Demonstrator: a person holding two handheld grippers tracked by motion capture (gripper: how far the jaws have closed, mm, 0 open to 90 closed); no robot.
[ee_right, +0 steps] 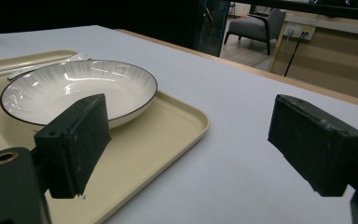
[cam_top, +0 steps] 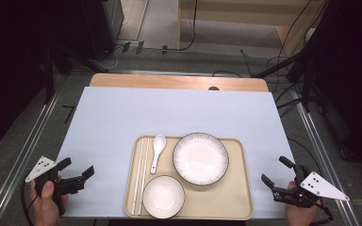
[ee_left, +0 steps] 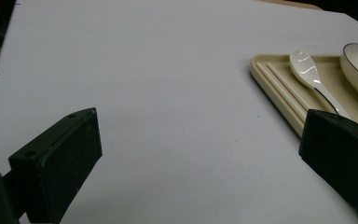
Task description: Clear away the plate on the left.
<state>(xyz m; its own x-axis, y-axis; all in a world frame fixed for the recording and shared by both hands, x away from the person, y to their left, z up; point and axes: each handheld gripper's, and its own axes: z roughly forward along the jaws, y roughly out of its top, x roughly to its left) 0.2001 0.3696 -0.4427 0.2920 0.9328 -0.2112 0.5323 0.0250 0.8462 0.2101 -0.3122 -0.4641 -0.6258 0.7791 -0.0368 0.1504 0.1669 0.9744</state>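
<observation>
A beige tray point(cam_top: 242, 197) lies at the near middle of the white table. On it sit a large white plate point(cam_top: 200, 157) with a dark rim, a smaller white bowl point(cam_top: 163, 196), a white spoon point(cam_top: 157, 150) and a pair of pale chopsticks point(cam_top: 140, 175). My left gripper point(cam_top: 77, 171) hovers open at the near left, with the tray's left end point(ee_left: 261, 74), the spoon point(ee_left: 307, 72) and the chopsticks point(ee_left: 284, 88) off to its right. My right gripper point(cam_top: 275, 171) is open at the near right, just beside the tray's right edge point(ee_right: 186, 126) and the plate point(ee_right: 74, 91). Nothing is between either pair of jaws.
A white sheet point(cam_top: 169, 113) covers the table, with a strip of wood point(cam_top: 179, 82) bare at the far edge. Metal rails point(cam_top: 28, 146) run along both sides. Cables and stands point(cam_top: 283, 61) lie on the floor beyond. A grey chair point(ee_right: 256, 28) stands in the background.
</observation>
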